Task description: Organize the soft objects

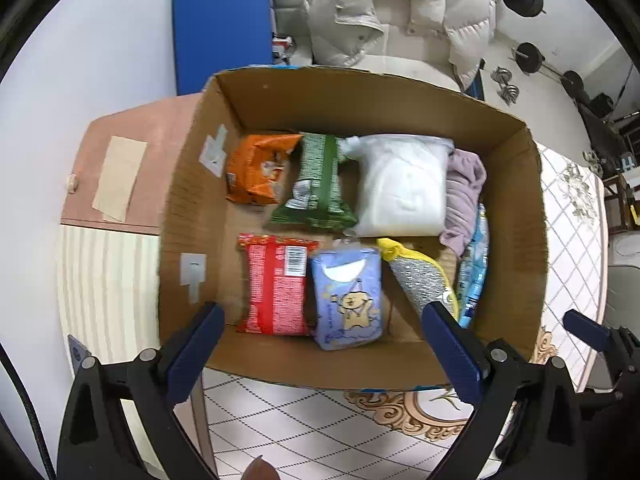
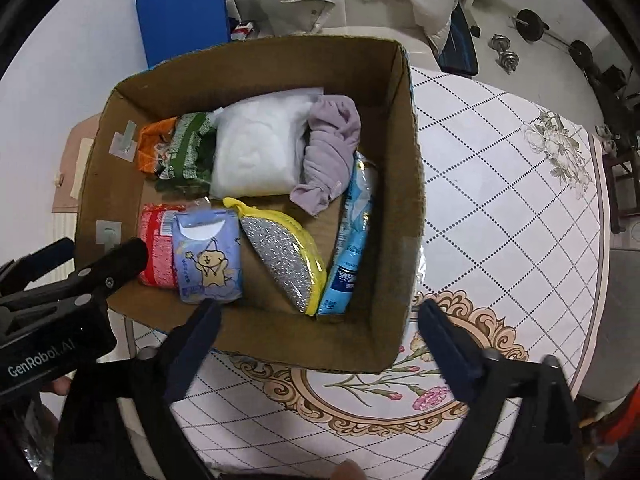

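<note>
Both grippers, left (image 1: 320, 344) and right (image 2: 320, 332), hover spread and empty at the cardboard box's (image 1: 516, 216) near wall; the packs lie just beyond.

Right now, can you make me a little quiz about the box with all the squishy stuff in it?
1. True or false: the left gripper is holding a packet.
2. What color is the packet left of the bear tissue pack? A red B green C white
3. What lies right of the white bag?

Key: 1 false, both the left and the right gripper are open and empty. 2 A. 3 the purple cloth.
</note>
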The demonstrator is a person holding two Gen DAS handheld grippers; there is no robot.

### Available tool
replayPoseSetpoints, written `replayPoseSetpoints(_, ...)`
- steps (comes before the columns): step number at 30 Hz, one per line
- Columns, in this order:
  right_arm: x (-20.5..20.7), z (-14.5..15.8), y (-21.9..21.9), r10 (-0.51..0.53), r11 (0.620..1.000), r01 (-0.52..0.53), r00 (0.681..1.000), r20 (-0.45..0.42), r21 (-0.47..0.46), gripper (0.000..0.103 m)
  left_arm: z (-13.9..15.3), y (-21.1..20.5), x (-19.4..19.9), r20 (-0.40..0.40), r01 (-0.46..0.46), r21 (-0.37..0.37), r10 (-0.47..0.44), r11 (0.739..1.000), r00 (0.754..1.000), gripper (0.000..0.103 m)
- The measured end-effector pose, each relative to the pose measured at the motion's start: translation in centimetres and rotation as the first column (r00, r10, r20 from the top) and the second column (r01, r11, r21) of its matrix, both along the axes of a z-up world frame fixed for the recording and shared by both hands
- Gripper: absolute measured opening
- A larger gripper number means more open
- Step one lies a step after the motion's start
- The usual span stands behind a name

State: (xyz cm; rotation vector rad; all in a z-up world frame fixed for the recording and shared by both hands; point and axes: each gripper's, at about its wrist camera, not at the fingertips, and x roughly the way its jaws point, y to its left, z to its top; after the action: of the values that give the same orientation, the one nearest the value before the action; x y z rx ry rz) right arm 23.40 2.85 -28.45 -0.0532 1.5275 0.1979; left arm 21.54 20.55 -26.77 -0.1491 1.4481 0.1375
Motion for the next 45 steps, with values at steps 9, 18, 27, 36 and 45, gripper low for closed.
replayPoseSetpoints(9, 0.0, 0.4, 0.2, -0.006, 1.0, 0.007, 1.0, 0.019, -0.029, 0.103, 0.9, 0.6, -0.7, 0.031, -0.012, 0.024, 0.012, 1.0, 0.999, 0.101)
replayPoseSetpoints(18, -1.5, 4.3, -0.8, -0.017, 0.999, 0.02, 0.995, 0.101, -0.029, 0.103, 6.3, -0.3, -2.9, 0.144, 0.0, 0.075, -0.011, 0.997, 0.99, 0.101)
replayPoseSetpoints(27, -7.4, 13.8, -3.0, -0.009, 1.0, 0.002, 0.967, 0.256, 0.028, 0.103, 14.3, -1.7, -8.9, 0.272, 0.013, 0.07, -0.032, 0.997, 0.962, 0.101)
replayPoseSetpoints(36, -14.2, 22.0, -4.3, -0.001, 0.999, -0.02, 0.917, 0.399, 0.047, 0.103, 20.8, -3.4, -14.9, 0.359, 0.027, 0.062, -0.048, 0.998, 0.932, 0.101)
replayPoseSetpoints(45, -19.7, 27.8, -4.7, 0.018, 0.997, -0.05, 0.869, 0.494, 0.052, 0.103, 25.6, -3.5, -19.7, 0.435, -0.002, 0.06, -0.025, 0.998, 0.9, 0.101)
